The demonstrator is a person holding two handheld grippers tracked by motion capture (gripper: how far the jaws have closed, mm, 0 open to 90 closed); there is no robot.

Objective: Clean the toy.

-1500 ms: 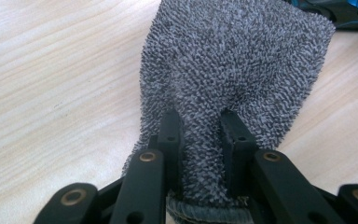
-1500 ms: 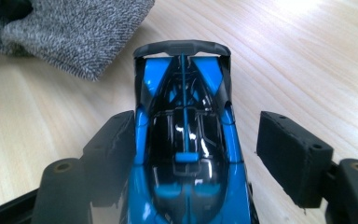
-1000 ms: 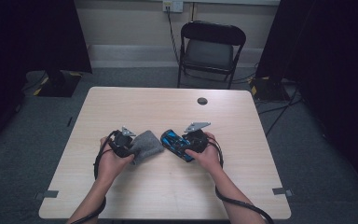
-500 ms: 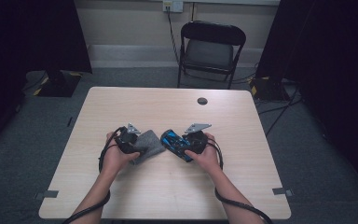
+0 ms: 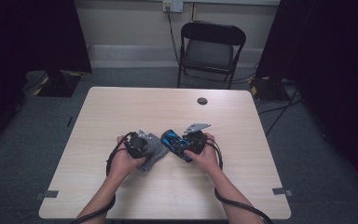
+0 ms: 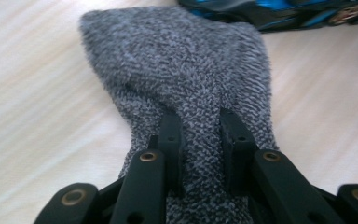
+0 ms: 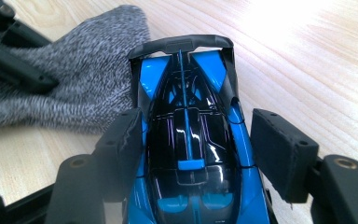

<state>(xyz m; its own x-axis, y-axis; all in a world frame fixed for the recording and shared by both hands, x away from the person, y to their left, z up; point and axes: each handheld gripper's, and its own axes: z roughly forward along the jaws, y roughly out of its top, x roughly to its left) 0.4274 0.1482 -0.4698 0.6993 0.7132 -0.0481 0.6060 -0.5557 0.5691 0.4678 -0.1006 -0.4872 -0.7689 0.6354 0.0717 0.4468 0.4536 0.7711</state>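
Sock point(image 6: 182, 70) — grey, fuzzy knit, pinched in left gripper point(image 6: 200, 140).

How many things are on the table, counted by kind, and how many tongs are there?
Grey knitted sock: 1
Blue and black toy car: 1
Small dark round thing on the far part of the table: 1
Tongs: 2 (left tongs, right tongs)
Total: 5
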